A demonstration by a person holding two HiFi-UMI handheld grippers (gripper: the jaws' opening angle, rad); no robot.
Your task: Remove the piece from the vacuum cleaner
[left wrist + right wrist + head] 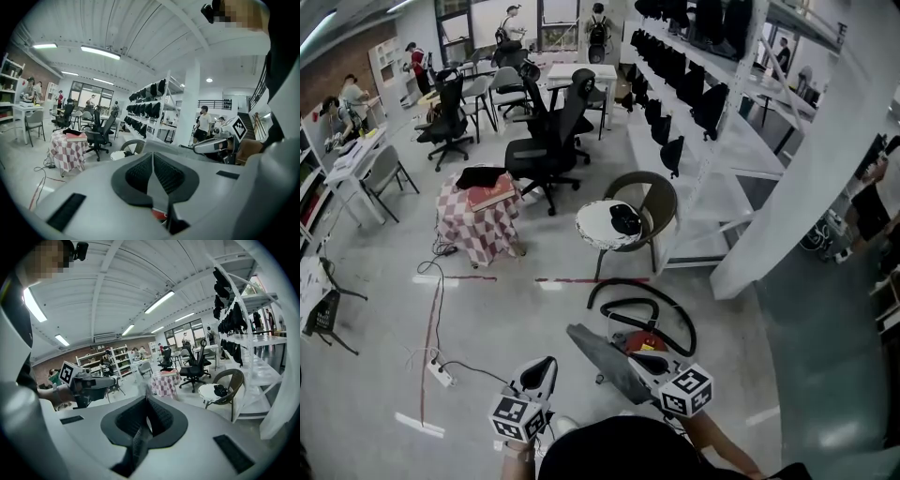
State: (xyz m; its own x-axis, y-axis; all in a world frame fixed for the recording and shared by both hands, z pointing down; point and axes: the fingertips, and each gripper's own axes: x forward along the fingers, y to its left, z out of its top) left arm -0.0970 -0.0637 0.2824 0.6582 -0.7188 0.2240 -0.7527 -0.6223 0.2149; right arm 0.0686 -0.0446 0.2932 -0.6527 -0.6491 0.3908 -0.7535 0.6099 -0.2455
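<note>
A red vacuum cleaner (645,339) with a looped black hose (677,314) lies on the floor just ahead of me. A long flat grey piece (598,358) slants across its left side. My right gripper (639,362) is at this piece, and in the right gripper view (146,397) its jaws are shut on a thin grey edge that sticks up past the tips. My left gripper (546,364) hangs to the left, apart from the piece. In the left gripper view (151,157) its pads meet with nothing between them, and the right gripper (220,143) shows beyond.
A wicker chair (649,202) with a white cushion stands just past the vacuum. A checked-cloth table (478,225) and office chairs (546,145) are farther left. White shelving (712,169) and a pillar (806,206) run along the right. A power strip (441,375) with cables lies at left.
</note>
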